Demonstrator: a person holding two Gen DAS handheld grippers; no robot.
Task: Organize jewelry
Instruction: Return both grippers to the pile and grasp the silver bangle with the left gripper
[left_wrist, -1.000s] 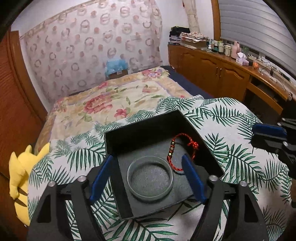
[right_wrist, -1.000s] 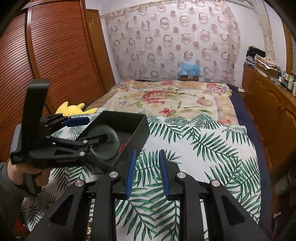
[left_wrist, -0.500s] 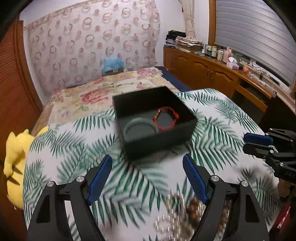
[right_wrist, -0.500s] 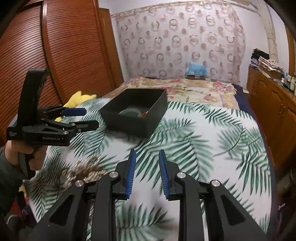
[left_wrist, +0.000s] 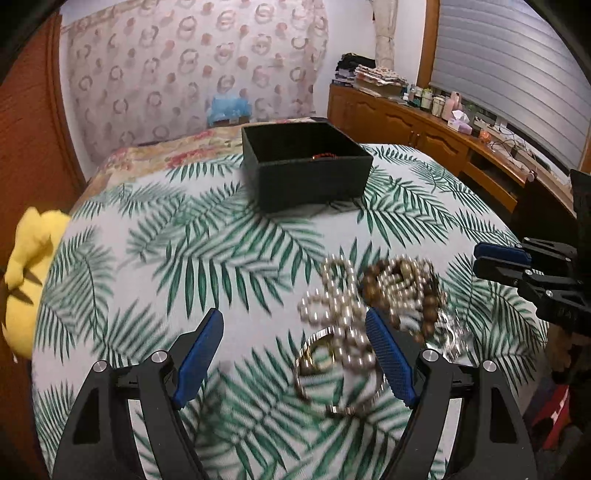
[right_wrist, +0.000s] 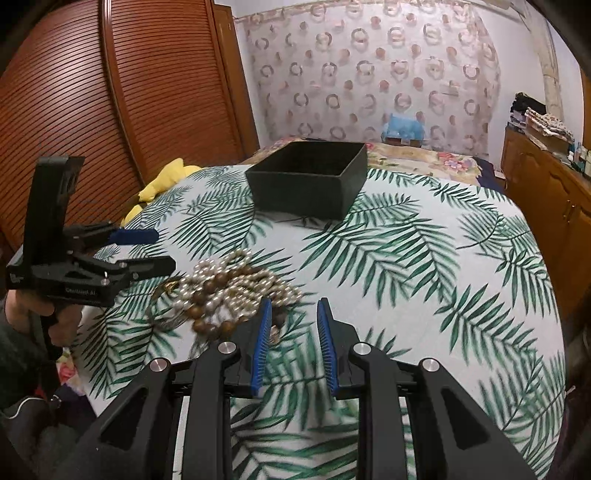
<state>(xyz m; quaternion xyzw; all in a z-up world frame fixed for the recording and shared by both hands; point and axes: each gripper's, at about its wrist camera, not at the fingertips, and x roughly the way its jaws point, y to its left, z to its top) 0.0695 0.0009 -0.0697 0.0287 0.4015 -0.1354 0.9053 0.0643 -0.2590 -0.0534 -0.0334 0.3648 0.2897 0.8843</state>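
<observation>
- Since 1 second ago the left tool (left_wrist: 295, 354) has drawn back from the black box (left_wrist: 306, 166), now at 12 o'clock on the bench (left_wrist: 221, 236); likely 1 piece is stowed.
- It hovers low and level over the jewelry pile (left_wrist: 369, 302), wide open, empty.
- The right tool (right_wrist: 293, 345), at 3 o'clock of the pile, is slightly open, empty.
- A red bracelet (left_wrist: 325, 157) lies in the box.

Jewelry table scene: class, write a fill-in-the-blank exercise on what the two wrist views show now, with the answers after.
1. The open box on the cloth is ____ in colour.
2. The tablecloth is printed with green ____ leaves.
3. The bead pile lies on the cloth, ____ the box.
4. The left gripper and right gripper both hold ____.

Missing words: black; palm; outside; nothing
</observation>
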